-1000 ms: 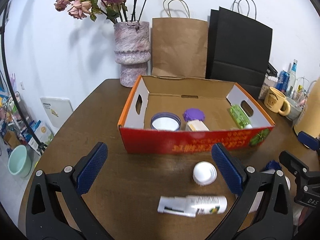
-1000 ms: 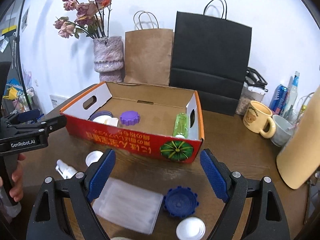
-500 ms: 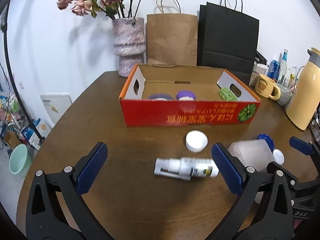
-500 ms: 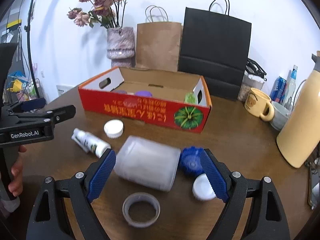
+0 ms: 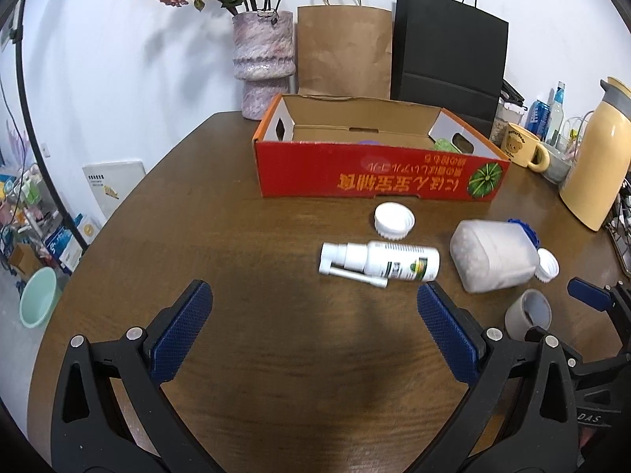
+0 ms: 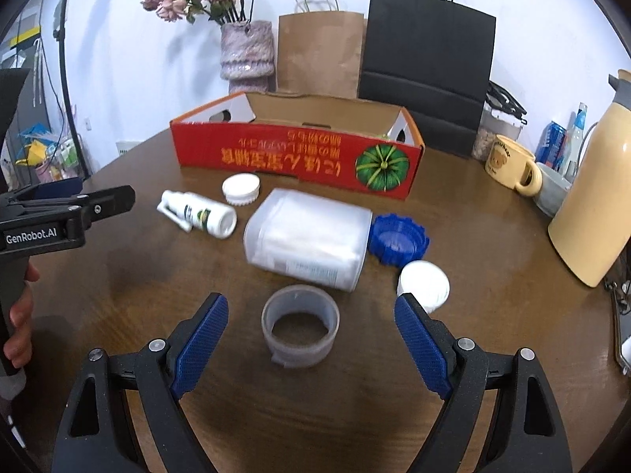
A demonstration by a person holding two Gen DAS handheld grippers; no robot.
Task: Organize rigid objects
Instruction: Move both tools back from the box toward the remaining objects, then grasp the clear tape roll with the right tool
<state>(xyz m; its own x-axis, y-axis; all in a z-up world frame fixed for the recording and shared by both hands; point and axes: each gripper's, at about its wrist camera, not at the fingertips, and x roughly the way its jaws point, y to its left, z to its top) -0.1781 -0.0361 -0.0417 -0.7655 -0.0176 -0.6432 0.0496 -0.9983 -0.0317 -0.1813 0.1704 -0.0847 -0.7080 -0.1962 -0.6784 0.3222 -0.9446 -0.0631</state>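
Observation:
A red cardboard box (image 5: 378, 173) (image 6: 295, 157) stands at the back of the round wooden table. In front of it lie a white spray bottle (image 5: 380, 264) (image 6: 197, 215), a white ribbed cap (image 5: 394, 216) (image 6: 240, 189), a frosted plastic jar on its side (image 5: 493, 256) (image 6: 307, 232), a blue lid (image 6: 398, 238), a second white cap (image 6: 424, 282) and a grey tape ring (image 5: 527, 313) (image 6: 300, 325). My left gripper (image 5: 313, 307) is open and empty, short of the spray bottle. My right gripper (image 6: 311, 319) is open, the tape ring standing between its fingers, untouched.
A vase of dried flowers (image 5: 263, 63), a brown paper bag (image 5: 343, 51) and a black bag (image 5: 449, 47) stand behind the box. A yellow mug (image 6: 510, 167), a grey bowl and a cream thermos (image 6: 595, 205) crowd the right side. A hand (image 6: 19, 315) holds the left gripper's handle.
Both grippers have drawn back from the box and sunk toward the table. The loose items in front of the box have come into view, and the tape ring now sits between the right fingers.

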